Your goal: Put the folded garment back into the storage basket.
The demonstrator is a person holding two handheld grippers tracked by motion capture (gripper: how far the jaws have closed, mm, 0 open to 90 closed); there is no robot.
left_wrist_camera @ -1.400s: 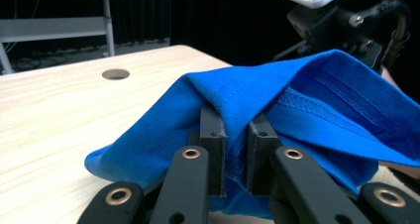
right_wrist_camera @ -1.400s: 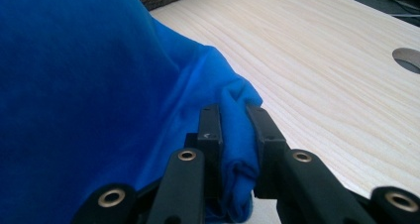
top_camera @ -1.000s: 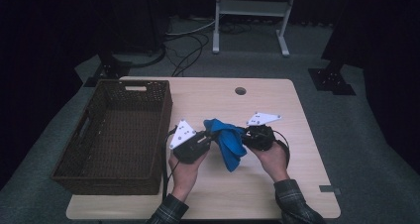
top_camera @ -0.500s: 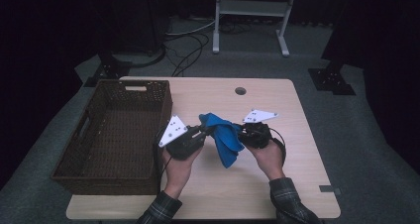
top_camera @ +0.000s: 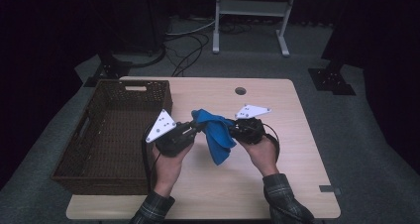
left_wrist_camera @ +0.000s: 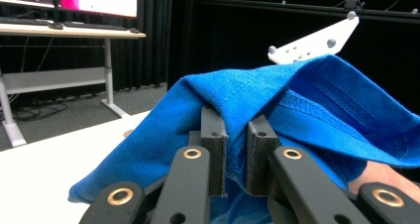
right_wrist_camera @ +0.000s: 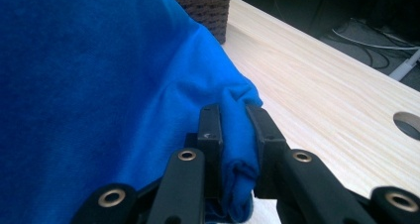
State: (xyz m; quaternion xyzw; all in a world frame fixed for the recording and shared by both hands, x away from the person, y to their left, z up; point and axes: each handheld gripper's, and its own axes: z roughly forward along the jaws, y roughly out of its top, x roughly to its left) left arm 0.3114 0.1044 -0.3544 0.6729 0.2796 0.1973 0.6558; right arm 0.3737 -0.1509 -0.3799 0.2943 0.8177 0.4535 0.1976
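On the pale wooden table (top_camera: 297, 149), a brown wicker basket (top_camera: 84, 157) sits at nine o'clock. At centre, the left gripper (top_camera: 198, 129) and right gripper (top_camera: 233, 131) each pinch a crumpled blue cloth (top_camera: 217, 135), which hangs between them.

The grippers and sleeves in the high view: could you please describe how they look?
Each gripper, left and right, has a black body topped by a pale three-cornered plate with dark dots. A black cable trails from the left gripper. The sleeves are dark plaid.
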